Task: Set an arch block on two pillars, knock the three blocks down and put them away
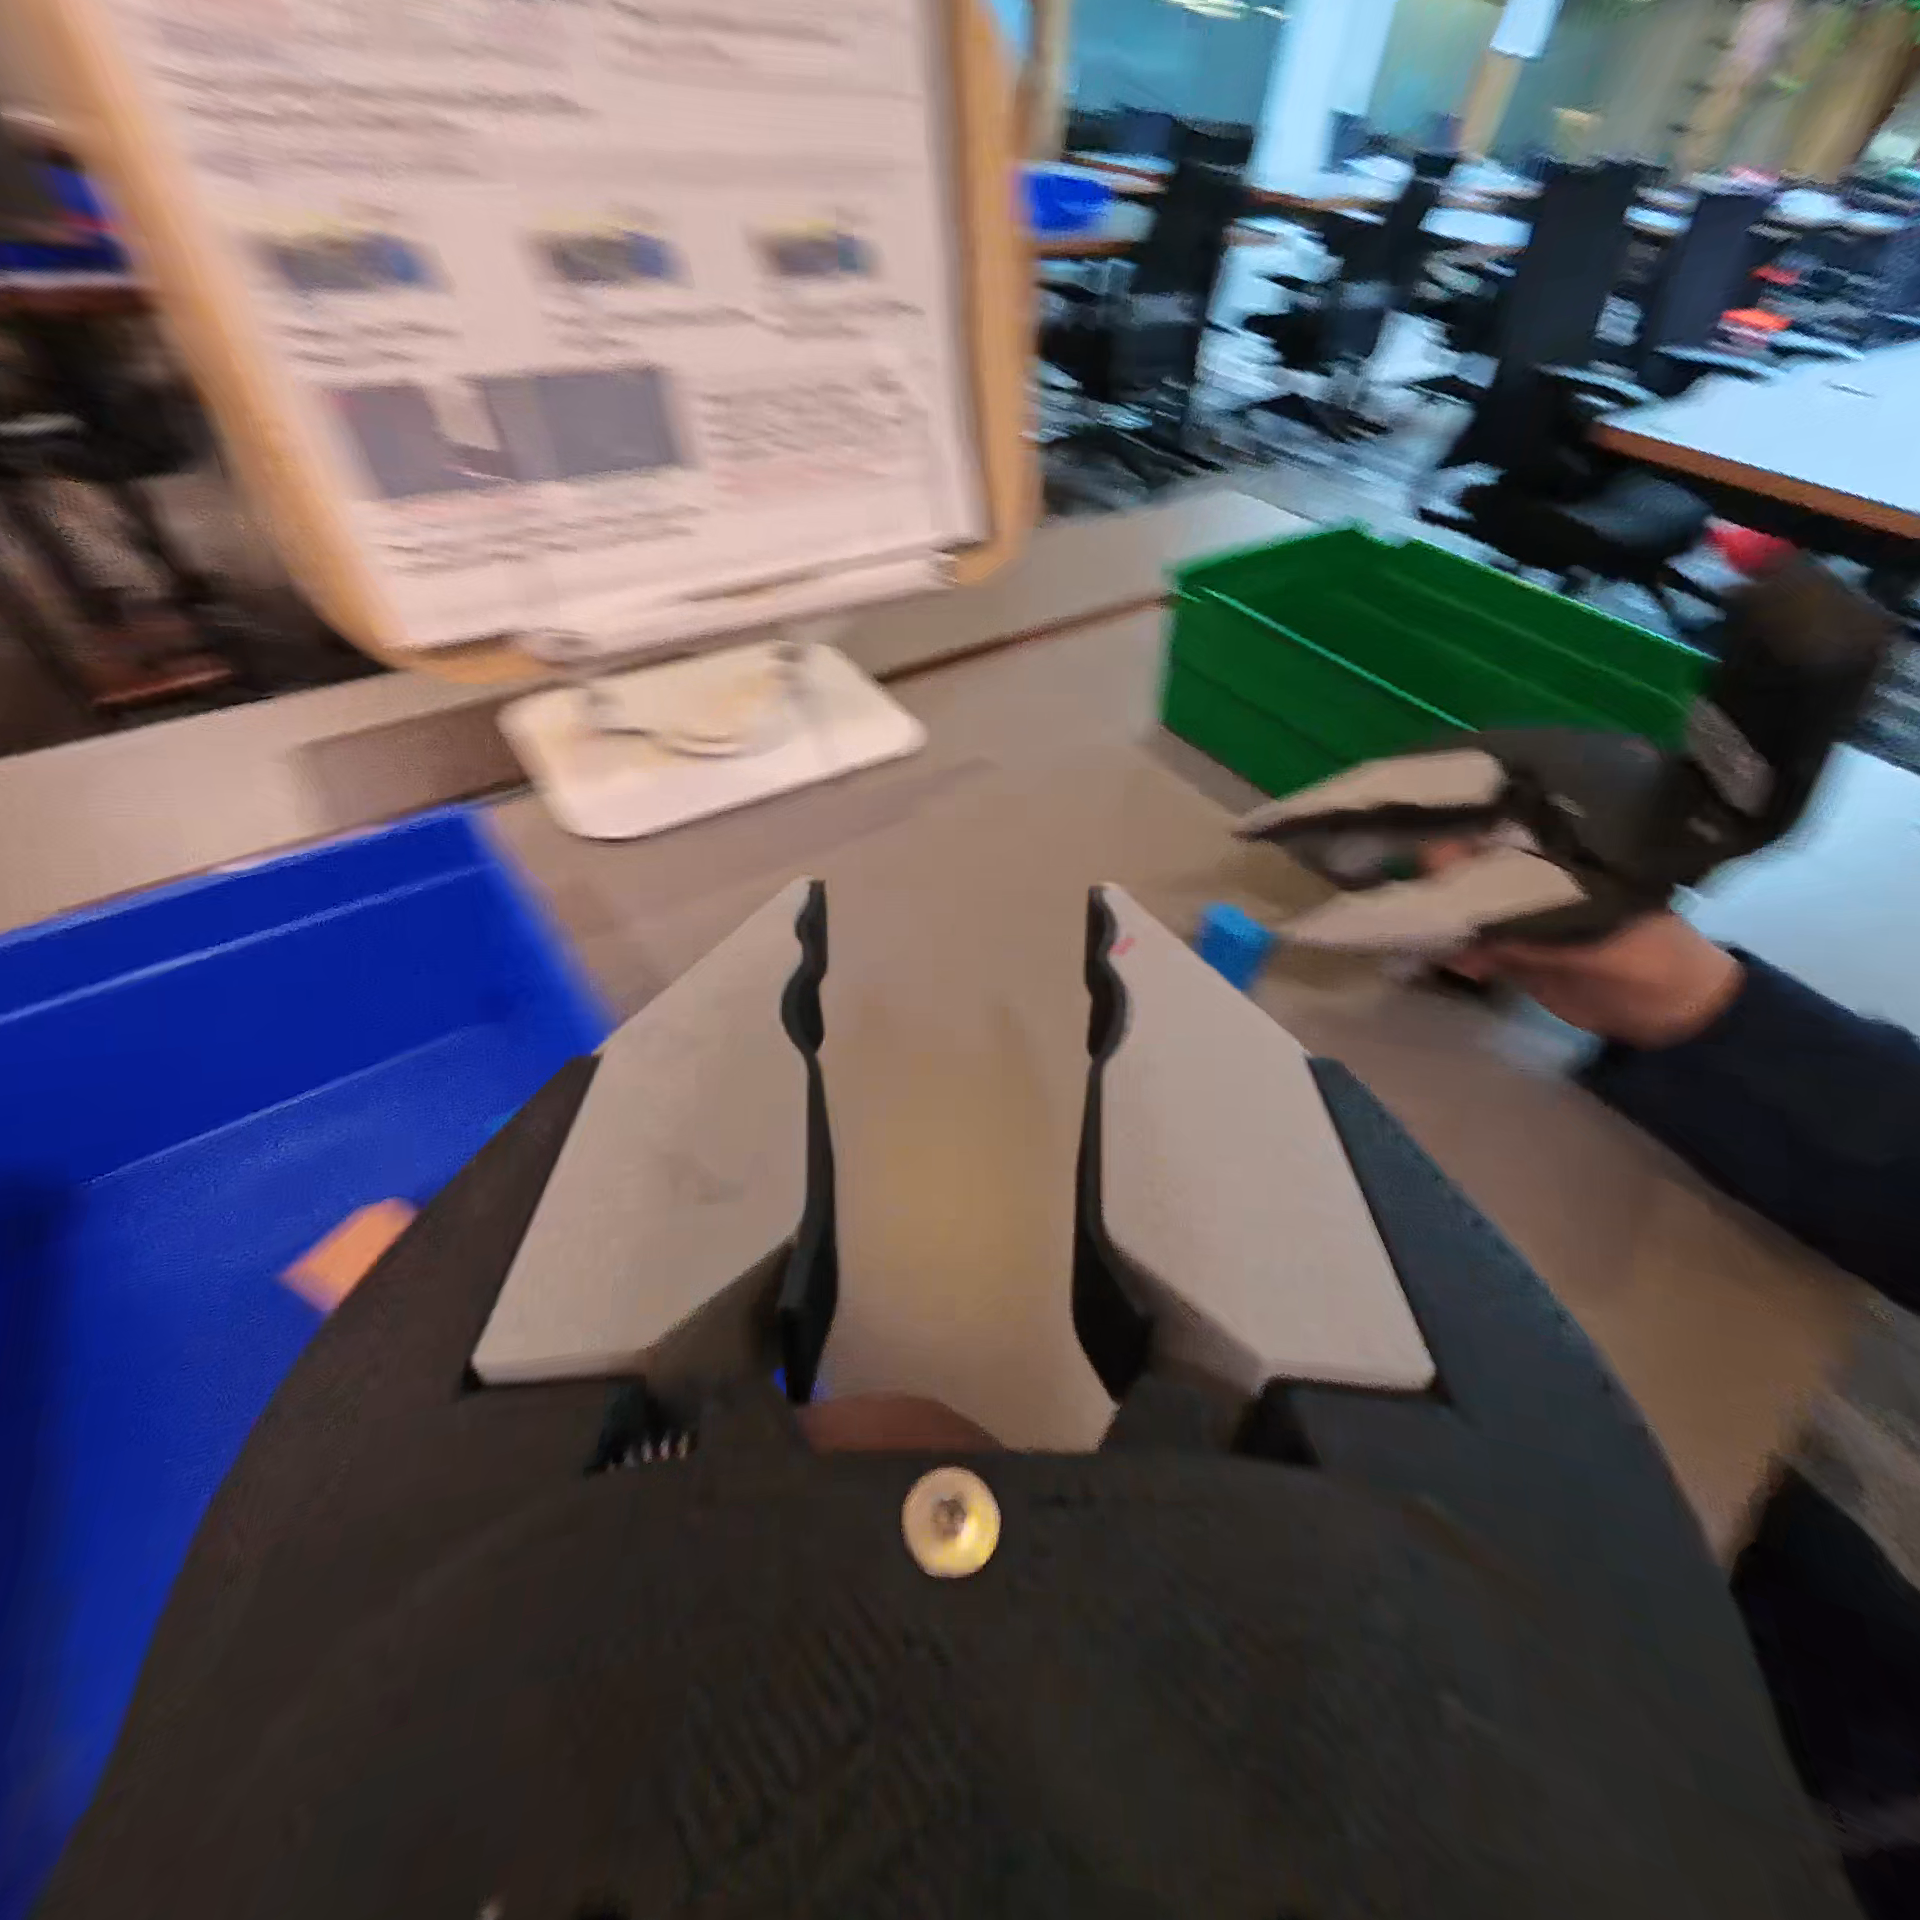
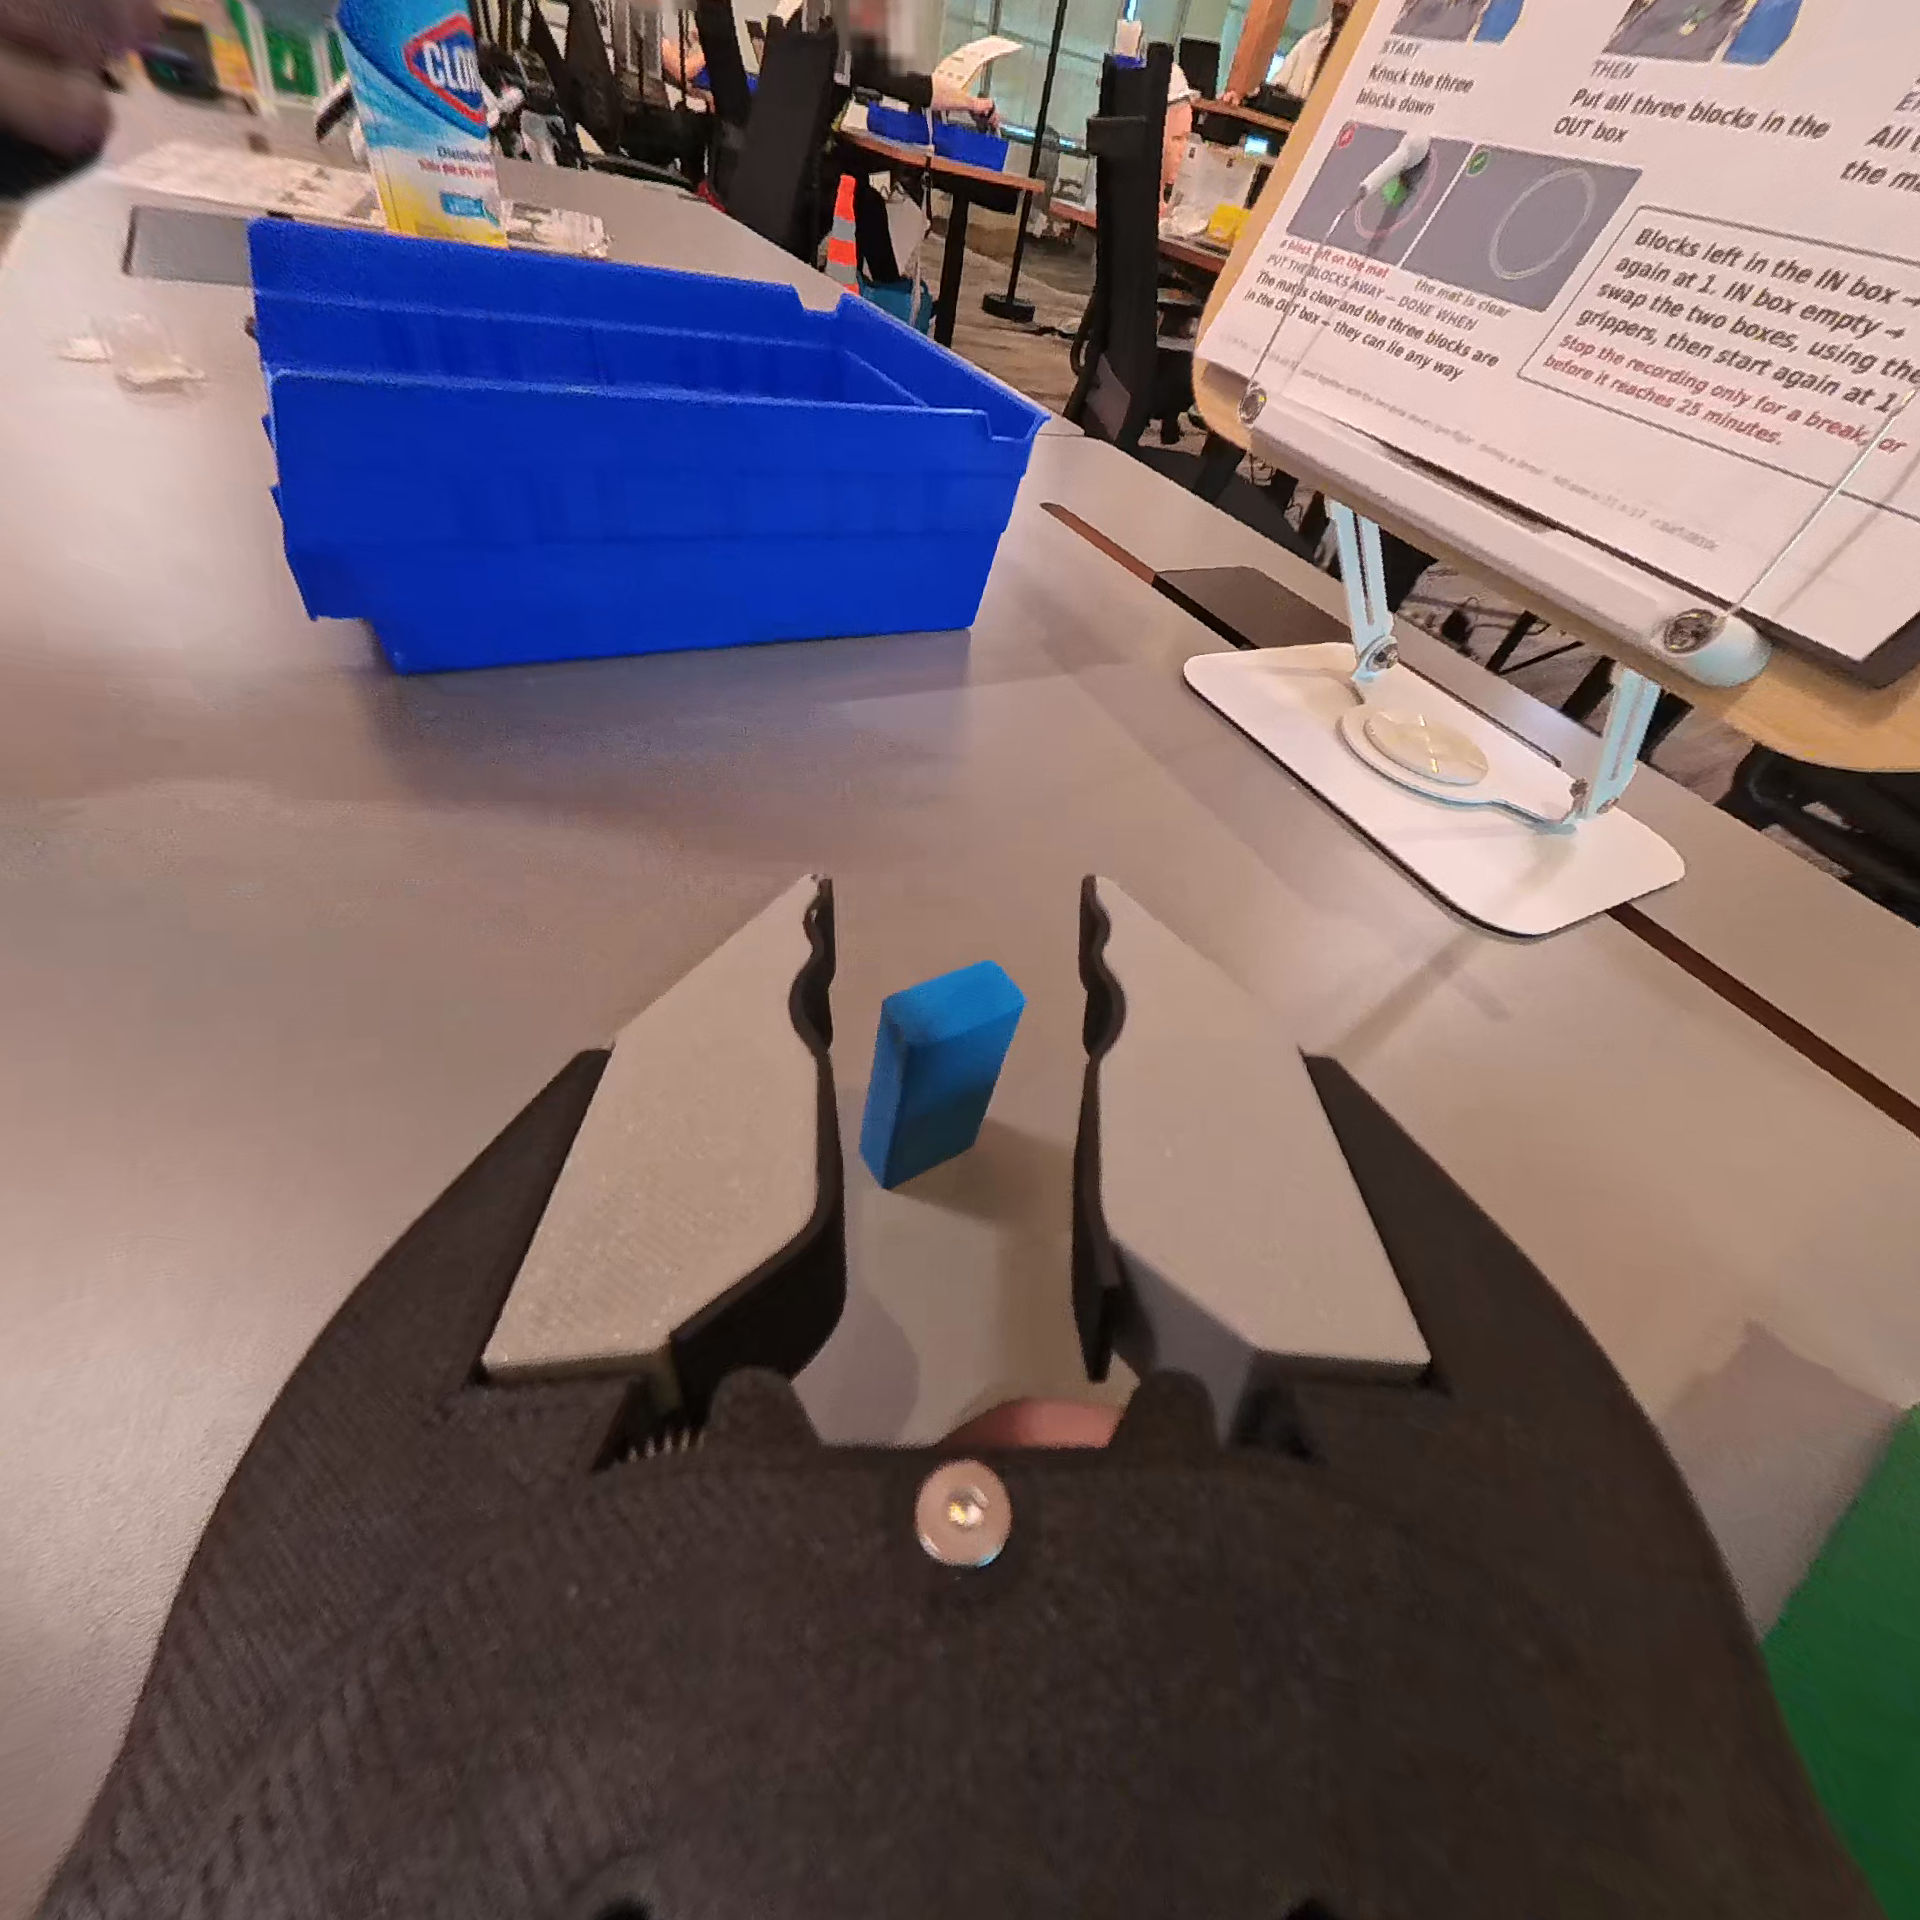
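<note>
I am holding my right tongs (image 2: 954, 904) wide apart around a blue block (image 2: 940, 1070) that is standing upright on the grey tabletop (image 2: 416, 935), neither finger touching it. My left tongs (image 1: 954, 914) are gaping empty beside the blue bin (image 1: 208, 1039); the green bin (image 1: 1382, 644) is sitting toward the far right edge.
</note>
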Demonstrator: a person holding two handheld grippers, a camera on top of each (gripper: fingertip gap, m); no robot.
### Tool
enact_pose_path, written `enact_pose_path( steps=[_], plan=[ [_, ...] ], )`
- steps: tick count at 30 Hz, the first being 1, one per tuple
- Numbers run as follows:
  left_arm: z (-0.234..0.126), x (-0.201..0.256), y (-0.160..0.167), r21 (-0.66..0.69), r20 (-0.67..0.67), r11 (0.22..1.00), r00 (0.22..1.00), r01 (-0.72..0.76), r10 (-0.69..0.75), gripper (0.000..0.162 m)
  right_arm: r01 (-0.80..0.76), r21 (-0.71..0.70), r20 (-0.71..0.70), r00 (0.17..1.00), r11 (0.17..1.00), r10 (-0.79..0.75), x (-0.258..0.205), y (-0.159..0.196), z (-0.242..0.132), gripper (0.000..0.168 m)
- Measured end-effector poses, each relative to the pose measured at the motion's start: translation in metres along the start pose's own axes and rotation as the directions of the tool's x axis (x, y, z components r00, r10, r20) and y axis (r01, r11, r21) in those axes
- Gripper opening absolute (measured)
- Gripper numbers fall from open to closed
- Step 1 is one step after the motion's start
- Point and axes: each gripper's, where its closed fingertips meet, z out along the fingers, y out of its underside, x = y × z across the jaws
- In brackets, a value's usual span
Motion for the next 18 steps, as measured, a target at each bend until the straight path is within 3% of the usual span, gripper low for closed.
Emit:
enact_pose_path(
  steps=[3,7,9,11,12,14,16,18],
  plan=[
    [-0.005,-0.07,0.005,-0.06,0.088,0.99,0.989,0.124,-0.119,0.049,-0.006,-0.006,-0.007,1.0,1.0,0.006,0.0,0.001,0.002,0.044],
    [0.034,-0.105,0.076,-0.339,0.076,0.899,0.96,0.279,-0.269,0.056,-0.008,-0.001,-0.013,1.0,1.0,0.008,-0.002,-0.001,0.004,0.044],
    [0.057,-0.119,0.107,-0.416,0.147,0.855,0.95,0.311,-0.274,0.044,-0.002,-0.01,-0.018,1.0,1.0,0.001,-0.002,0.001,0.004,0.044],
    [0.075,-0.133,0.13,-0.47,0.225,0.818,0.941,0.331,-0.252,0.045,-0.001,-0.015,-0.023,1.0,1.0,0.001,-0.002,0.003,0.002,0.044],
    [0.081,-0.139,0.137,-0.488,0.255,0.806,0.938,0.335,-0.236,0.036,-0.001,-0.013,-0.026,1.0,1.0,0.001,-0.002,0.003,0.001,0.044],
    [0.088,-0.143,0.151,-0.542,0.286,0.768,0.934,0.341,-0.213,0.043,-0.004,0.003,-0.028,1.0,1.0,0.004,-0.002,0.0,-0.003,0.044],
    [0.091,-0.14,0.161,-0.582,0.279,0.744,0.94,0.326,-0.194,0.029,-0.01,0.022,-0.03,0.999,1.0,0.011,-0.001,-0.005,-0.006,0.043],
    [0.091,-0.143,0.162,-0.584,0.289,0.743,0.939,0.328,-0.188,0.034,-0.022,0.033,-0.025,0.999,0.999,0.022,0.0,-0.008,-0.007,0.043]
  ],
)
